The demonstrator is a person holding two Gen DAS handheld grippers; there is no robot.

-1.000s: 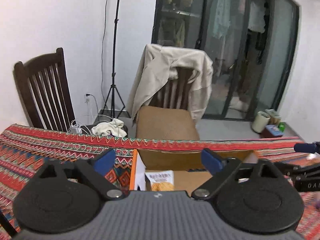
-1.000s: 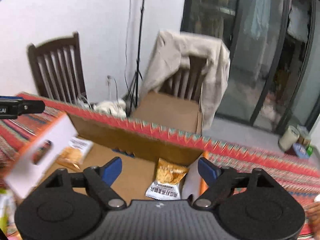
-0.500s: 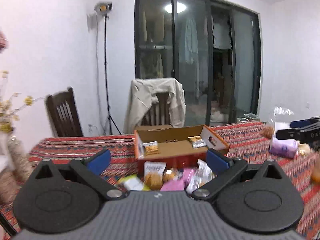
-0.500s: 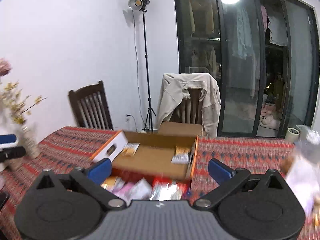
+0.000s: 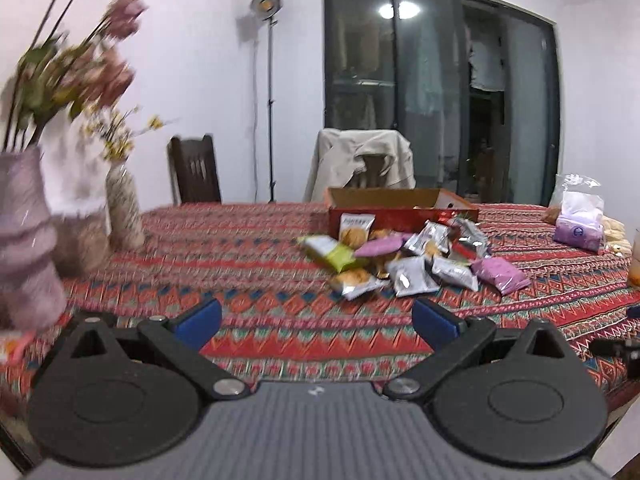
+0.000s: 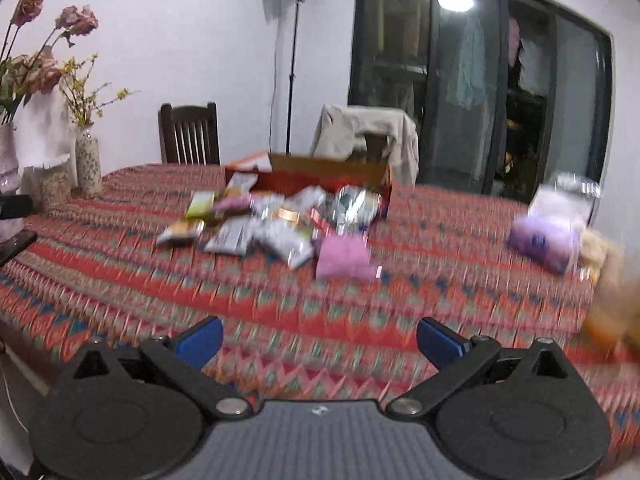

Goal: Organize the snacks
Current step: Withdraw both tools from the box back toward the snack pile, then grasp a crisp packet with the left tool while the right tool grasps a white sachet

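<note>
A heap of several snack packets (image 5: 404,256) (image 6: 280,224), silver, purple and green, lies on the patterned tablecloth in front of an open cardboard box (image 5: 400,206) (image 6: 320,176) with red and orange sides. Far back from the heap, near the table's front edge, my left gripper (image 5: 316,318) stands open and empty. Over the near cloth my right gripper (image 6: 320,338) is open too, with nothing between its blue pads. A purple packet (image 6: 344,258) is the nearest to it. The right wrist view is blurred.
Vases with flowers (image 5: 28,216) (image 6: 86,156) stand at the table's left. A clear bag with purple and white packs (image 5: 578,216) (image 6: 552,228) lies at the right. Two chairs (image 5: 196,176), one draped with a beige jacket (image 5: 360,160), a lamp stand (image 5: 268,4) and glass doors are behind.
Both grippers have pulled far back from over the box toward the table's near edge and a little lower. The packets they hung over now lie in the box; the heap has come into view.
</note>
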